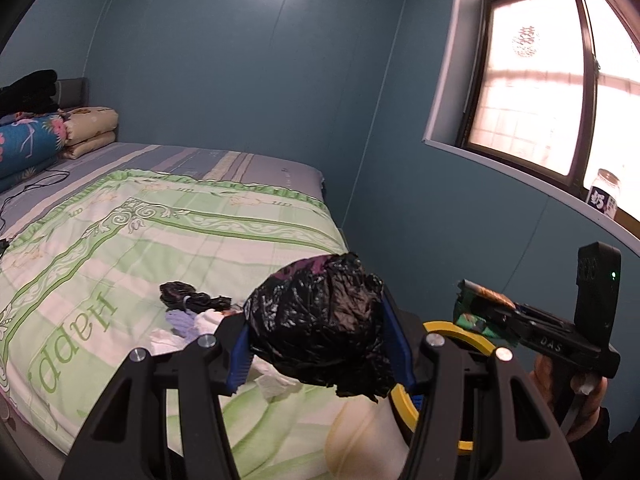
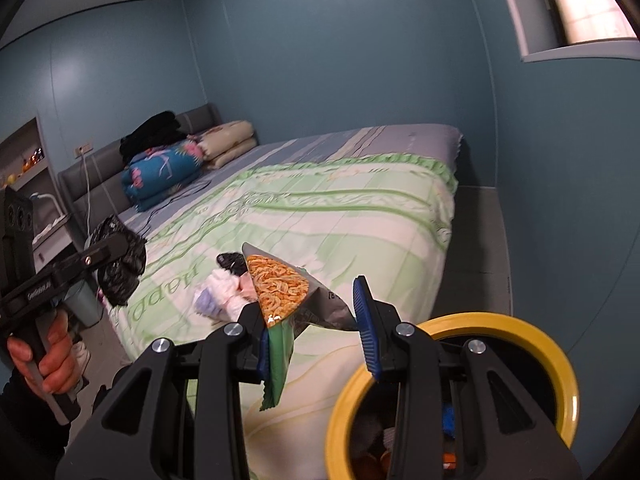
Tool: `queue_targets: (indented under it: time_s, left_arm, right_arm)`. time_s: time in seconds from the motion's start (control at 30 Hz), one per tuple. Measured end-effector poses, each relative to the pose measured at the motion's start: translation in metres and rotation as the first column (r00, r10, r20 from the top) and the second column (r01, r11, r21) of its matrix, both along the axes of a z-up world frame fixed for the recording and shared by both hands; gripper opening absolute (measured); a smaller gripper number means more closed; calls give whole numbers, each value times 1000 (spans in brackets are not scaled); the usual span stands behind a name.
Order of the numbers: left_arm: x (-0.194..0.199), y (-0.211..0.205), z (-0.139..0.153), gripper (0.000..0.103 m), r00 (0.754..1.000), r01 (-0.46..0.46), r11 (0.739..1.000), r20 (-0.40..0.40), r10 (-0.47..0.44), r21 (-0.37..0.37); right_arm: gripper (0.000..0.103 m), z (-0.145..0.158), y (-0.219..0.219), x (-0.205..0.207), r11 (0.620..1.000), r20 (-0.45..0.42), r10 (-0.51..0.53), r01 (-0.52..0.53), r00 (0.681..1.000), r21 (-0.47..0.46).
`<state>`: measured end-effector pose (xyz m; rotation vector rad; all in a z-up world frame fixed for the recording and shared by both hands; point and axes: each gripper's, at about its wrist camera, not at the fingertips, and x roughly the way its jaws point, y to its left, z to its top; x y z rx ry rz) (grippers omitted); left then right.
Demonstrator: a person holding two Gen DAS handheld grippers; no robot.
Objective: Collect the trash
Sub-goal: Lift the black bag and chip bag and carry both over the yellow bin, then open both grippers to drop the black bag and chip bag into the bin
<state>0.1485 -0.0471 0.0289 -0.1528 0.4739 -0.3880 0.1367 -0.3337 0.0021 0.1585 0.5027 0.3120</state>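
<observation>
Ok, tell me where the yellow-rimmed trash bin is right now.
The yellow-rimmed trash bin sits at the lower right of the right wrist view, beside the bed's near corner, just below the snack bag in the right gripper.

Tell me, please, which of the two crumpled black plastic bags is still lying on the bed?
The smaller black plastic bag, lying on the green quilt beside the tissues. The bigger black plastic bag is clamped in the left gripper.

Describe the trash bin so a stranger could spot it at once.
Start at the bed with the green quilt and go to its near corner, on the window side. The bin stands on the floor there, under the right gripper. Its bright yellow rim sets it apart; nothing else nearby is yellow.
</observation>
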Motion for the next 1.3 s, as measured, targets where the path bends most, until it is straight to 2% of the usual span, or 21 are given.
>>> queue_targets:
  time_s: [0.4, 0.77, 1.13, 1.3]
  left_arm:
    - [-1, -55, 4, 52, 991, 133, 990, -4, -133, 39]
    - [-2, -115, -6, 52, 959, 283, 957, -35, -281, 71]
    - [0, -148, -25, 52, 934, 353, 932, -86, -346, 78]
    - [3, -163, -40, 52, 919, 383, 921, -137, -371, 74]
  right_arm:
    - [34, 6, -43, -4, 992, 20, -123, 123, 992, 10]
    - [34, -2, -71, -2, 979, -13, -202, 202, 979, 22]
    - [34, -16, -97, 3, 966, -56, -251, 254, 966, 53]
    - [34, -23, -106, 8, 961, -92, -258, 265, 962, 82]
